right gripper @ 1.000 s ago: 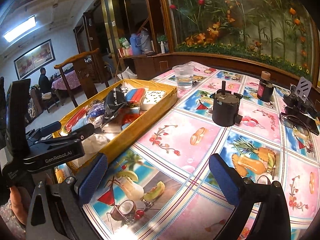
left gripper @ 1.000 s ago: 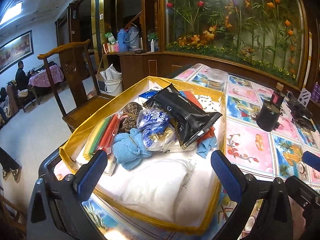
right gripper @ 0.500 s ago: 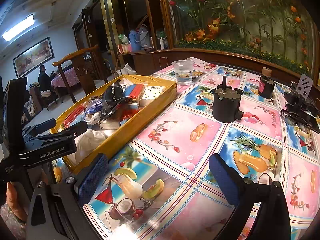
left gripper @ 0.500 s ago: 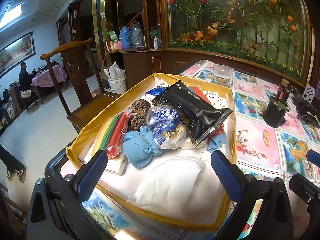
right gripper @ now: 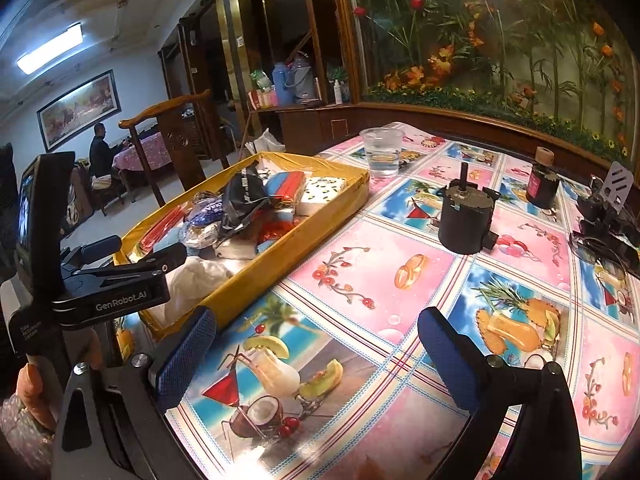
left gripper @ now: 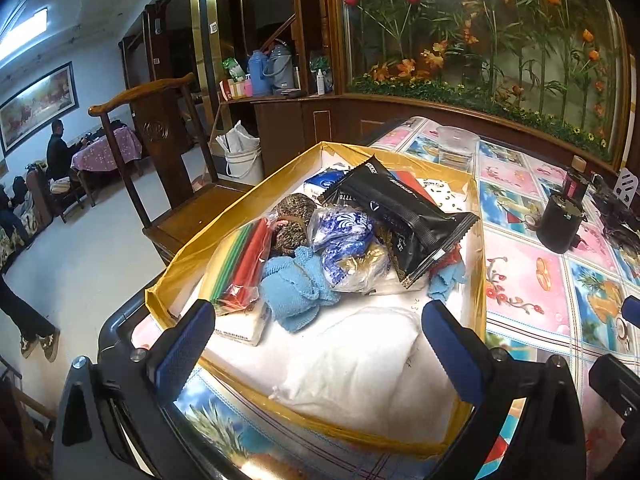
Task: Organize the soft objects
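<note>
A yellow-rimmed tray (left gripper: pixel 478 216) (right gripper: pixel 320 216) on the table holds soft items: a white pillow-like bag (left gripper: pixel 352 364), a light blue knitted cloth (left gripper: pixel 292 288), a blue-patterned plastic bag (left gripper: pixel 344 232), a black packet (left gripper: pixel 404 212) and a bag of red and green strips (left gripper: pixel 244 260). My left gripper (left gripper: pixel 320 344) hangs open over the tray's near end, above the white bag, holding nothing. My right gripper (right gripper: pixel 316 356) is open and empty above the bare tablecloth, right of the tray. The left gripper's body (right gripper: pixel 116 284) shows in the right wrist view.
A plastic cup of water (right gripper: pixel 382 152) stands behind the tray. A black cylinder motor (right gripper: pixel 466 220), a dark bottle (right gripper: pixel 542 184) and black gear (right gripper: pixel 604 220) sit on the table's right. A wooden chair (left gripper: pixel 168 152) stands left of the table.
The left gripper has drawn back and risen slightly, so the tray sits farther right and higher in its view. The right gripper shifted slightly. Both stay open.
</note>
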A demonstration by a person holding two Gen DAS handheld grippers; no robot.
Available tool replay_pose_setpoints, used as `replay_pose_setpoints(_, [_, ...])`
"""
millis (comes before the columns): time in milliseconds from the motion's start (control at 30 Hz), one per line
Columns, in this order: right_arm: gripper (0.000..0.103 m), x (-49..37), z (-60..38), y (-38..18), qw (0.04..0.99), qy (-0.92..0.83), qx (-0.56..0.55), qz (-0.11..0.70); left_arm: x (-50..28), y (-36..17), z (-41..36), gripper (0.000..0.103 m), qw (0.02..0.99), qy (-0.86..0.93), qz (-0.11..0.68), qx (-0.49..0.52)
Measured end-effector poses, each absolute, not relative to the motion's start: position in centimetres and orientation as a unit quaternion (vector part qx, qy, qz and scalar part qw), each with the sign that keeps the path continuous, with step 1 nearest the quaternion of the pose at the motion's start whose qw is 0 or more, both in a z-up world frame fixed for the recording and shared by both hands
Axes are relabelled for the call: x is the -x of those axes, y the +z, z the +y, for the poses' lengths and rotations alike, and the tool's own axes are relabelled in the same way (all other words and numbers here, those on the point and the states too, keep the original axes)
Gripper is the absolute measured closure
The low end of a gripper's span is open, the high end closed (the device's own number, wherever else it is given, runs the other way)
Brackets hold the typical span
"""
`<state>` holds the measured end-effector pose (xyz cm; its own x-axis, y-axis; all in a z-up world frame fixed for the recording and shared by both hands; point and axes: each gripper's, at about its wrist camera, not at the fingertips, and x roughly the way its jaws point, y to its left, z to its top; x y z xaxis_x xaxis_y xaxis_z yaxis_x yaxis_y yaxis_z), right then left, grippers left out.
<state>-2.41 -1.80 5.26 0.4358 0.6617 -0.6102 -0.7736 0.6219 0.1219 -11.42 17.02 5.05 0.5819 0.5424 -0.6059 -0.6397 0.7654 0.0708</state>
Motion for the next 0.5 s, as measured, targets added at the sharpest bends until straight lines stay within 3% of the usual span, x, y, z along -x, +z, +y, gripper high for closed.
replay_pose_setpoints(500, [0.0,2.76,-1.44,5.18,0.841,0.43,0.1,0.313,11.32,5.16,16.5,0.0,0.887,0.337,0.31,0.063])
